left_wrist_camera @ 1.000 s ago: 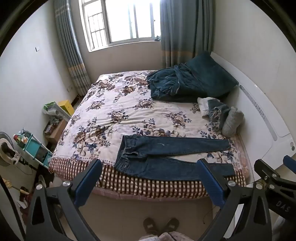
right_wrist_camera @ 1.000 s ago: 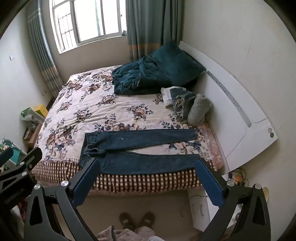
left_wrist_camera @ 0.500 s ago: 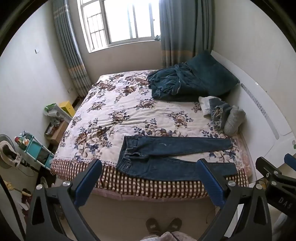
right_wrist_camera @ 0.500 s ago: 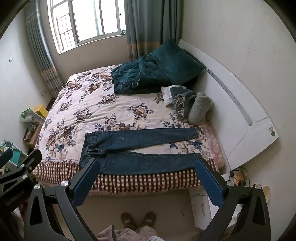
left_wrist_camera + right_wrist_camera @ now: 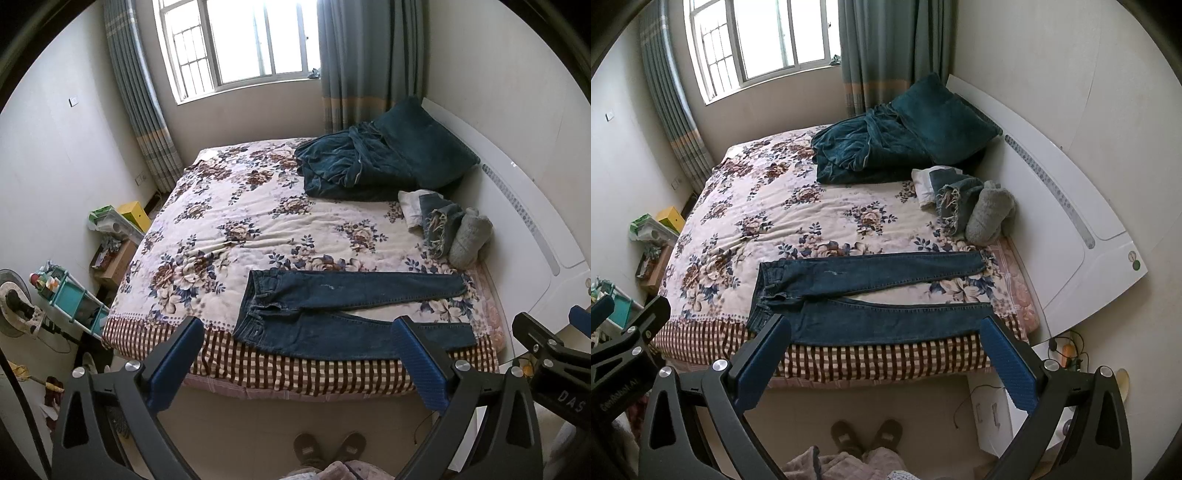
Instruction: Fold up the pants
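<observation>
Dark blue jeans [image 5: 332, 314] [image 5: 857, 295] lie flat along the near edge of the bed, waist to the left, both legs stretched to the right and spread slightly apart. My left gripper [image 5: 297, 354] hangs open above the floor in front of the bed, well short of the jeans, nothing between its blue fingers [image 5: 173, 365]. My right gripper [image 5: 886, 350] is open too, held at a similar height and distance. Each gripper's black frame shows at the edge of the other's view.
The floral bedspread [image 5: 240, 229] covers the bed, with a teal blanket and pillow [image 5: 376, 162] at the far right and a pile of folded clothes [image 5: 450, 229] by the white headboard [image 5: 1071, 206]. Shelves and boxes [image 5: 74, 295] crowd the left floor. A person's slippers [image 5: 866, 435] stand below.
Both views have shifted only slightly: the bed and jeans sit a touch further right and lower in the left view. The jeans have not moved and both grippers stay open.
</observation>
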A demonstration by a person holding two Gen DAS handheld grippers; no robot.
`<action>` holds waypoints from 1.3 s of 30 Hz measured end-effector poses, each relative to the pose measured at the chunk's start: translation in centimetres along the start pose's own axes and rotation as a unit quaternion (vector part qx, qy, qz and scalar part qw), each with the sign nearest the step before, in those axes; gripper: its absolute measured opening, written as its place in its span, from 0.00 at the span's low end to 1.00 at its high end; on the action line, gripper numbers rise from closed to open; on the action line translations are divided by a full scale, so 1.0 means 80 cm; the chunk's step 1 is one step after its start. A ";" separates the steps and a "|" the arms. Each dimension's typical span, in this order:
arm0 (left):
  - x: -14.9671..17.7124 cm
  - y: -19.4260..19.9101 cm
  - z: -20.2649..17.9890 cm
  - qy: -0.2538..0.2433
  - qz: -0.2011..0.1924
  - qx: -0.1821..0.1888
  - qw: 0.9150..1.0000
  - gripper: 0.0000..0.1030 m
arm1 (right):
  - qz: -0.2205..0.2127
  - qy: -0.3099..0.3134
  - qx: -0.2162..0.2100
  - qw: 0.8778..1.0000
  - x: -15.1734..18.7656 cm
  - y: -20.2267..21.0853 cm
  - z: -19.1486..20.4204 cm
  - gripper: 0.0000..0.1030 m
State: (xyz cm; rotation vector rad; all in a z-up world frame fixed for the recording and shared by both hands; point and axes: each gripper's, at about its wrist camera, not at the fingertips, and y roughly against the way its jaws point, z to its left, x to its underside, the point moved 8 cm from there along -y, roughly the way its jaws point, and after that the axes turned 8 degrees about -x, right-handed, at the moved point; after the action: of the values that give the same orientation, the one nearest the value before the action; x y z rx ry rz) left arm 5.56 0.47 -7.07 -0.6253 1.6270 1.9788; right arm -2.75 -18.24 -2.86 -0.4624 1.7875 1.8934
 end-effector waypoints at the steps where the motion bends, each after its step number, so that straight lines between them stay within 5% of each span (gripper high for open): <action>1: -0.001 0.001 0.000 0.000 0.001 0.000 1.000 1.00 | 0.001 0.000 -0.001 1.000 0.000 0.000 0.000 1.00; 39: -0.006 -0.005 0.004 0.002 -0.001 -0.001 1.000 1.00 | 0.004 0.002 -0.005 1.000 -0.003 -0.009 0.014 1.00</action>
State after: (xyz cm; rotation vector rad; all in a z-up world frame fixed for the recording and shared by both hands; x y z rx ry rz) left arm 6.17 0.78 -6.98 -0.6327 1.6263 1.9799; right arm -2.08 -17.13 -3.22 -0.4619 1.7856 1.9097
